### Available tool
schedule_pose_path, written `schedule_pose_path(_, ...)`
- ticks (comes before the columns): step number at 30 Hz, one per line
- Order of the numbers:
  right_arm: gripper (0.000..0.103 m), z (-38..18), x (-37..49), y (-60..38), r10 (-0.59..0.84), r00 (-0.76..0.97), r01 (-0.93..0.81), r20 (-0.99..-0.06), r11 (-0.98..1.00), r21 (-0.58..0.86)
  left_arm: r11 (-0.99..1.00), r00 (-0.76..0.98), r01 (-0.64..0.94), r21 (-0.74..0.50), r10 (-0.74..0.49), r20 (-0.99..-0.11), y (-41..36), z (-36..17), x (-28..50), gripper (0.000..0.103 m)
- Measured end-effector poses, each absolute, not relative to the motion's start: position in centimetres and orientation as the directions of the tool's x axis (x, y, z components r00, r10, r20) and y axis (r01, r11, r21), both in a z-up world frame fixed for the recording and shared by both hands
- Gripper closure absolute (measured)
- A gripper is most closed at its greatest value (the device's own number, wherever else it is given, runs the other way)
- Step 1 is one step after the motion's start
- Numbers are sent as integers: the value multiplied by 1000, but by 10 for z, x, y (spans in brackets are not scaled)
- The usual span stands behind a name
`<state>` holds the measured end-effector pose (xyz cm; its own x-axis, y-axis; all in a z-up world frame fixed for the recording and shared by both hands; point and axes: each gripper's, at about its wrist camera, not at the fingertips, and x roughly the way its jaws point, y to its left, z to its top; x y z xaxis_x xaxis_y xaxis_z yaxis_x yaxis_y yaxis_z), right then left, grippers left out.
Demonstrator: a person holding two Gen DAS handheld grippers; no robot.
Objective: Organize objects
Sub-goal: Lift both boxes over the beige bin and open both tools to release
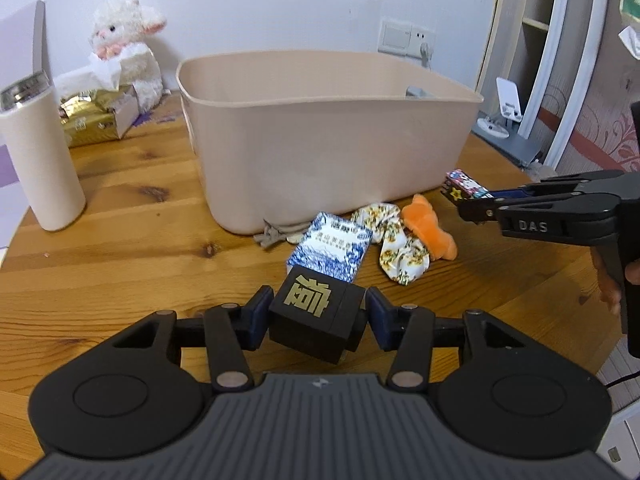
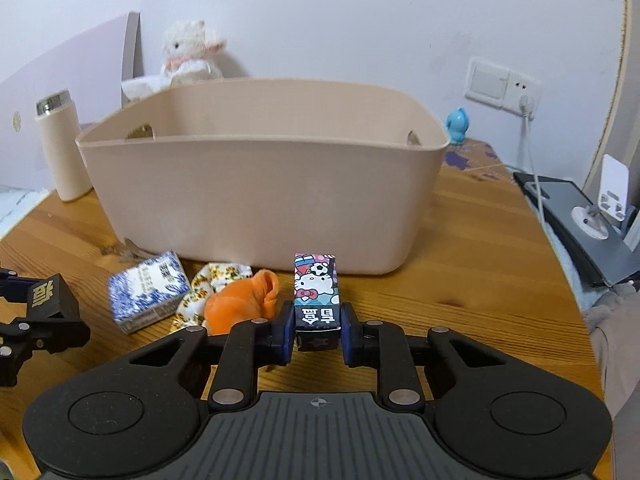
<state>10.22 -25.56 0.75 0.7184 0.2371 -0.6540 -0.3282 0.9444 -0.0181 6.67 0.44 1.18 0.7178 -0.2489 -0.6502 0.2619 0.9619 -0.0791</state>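
My left gripper (image 1: pixel 318 318) is shut on a black box with a gold character (image 1: pixel 310 316), held tilted just above the wooden table (image 1: pixel 120 280). My right gripper (image 2: pixel 317 330) is shut on a small cartoon-cat carton (image 2: pixel 316 292), also seen at the right of the left wrist view as the carton (image 1: pixel 464 185). Ahead of both stands a beige plastic bin (image 2: pixel 260 184). On the table before the bin lie a blue-and-white patterned box (image 1: pixel 332 246), a floral scrunchie (image 1: pixel 400 240), an orange cloth piece (image 1: pixel 428 226) and a small grey item (image 1: pixel 274 234).
A cream tumbler (image 1: pixel 40 152) stands at the left. A white plush lamb (image 1: pixel 124 48) and a gold tissue pack (image 1: pixel 96 116) sit behind it. A blue figurine (image 2: pixel 458 126), a wall socket with cable (image 2: pixel 524 100) and a phone stand (image 2: pixel 600 204) are at the right.
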Motion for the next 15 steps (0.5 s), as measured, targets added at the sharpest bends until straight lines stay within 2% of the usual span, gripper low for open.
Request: schedule_pose_path(15,82,72,85,-273,266,812,-301,-519,954,19,972,831,231,-40,-219,-512,14,76,72,51)
